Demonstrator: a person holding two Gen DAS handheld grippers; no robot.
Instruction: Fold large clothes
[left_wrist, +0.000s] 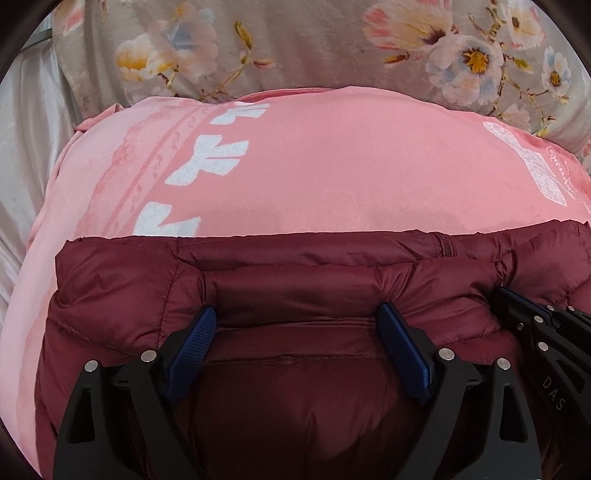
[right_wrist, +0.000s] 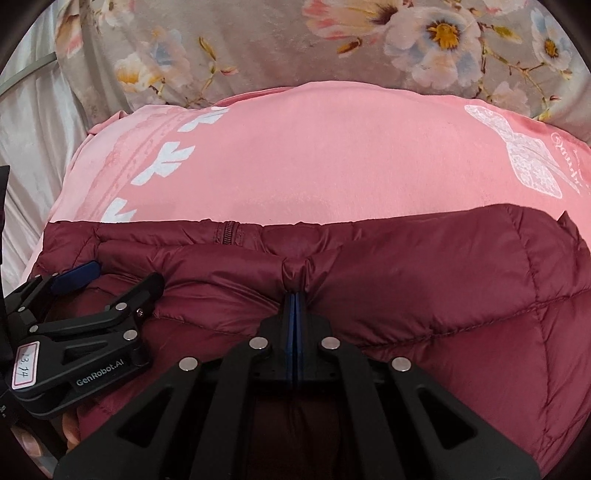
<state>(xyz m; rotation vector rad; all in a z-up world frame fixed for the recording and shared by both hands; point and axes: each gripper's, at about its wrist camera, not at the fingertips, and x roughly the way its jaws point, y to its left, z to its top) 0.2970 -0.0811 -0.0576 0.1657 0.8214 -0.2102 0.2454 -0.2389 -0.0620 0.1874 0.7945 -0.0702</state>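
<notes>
A maroon puffer jacket (left_wrist: 295, 280) lies partly folded on a pink printed blanket (left_wrist: 332, 166), its long axis running left to right across both views. Its zipper (right_wrist: 229, 230) sits at the far edge. Beyond the blanket lies floral bedding (left_wrist: 314, 44). The left claw (left_wrist: 299, 332) is spread wide, blue pads resting on the jacket's folded edge without pinching it. Just beside it, the right claw (right_wrist: 295, 299) is pressed together, pinching a small pleat of jacket fabric.

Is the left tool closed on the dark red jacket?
No, the left tool stands wide open, its blue pads apart over the dark red jacket.
</notes>
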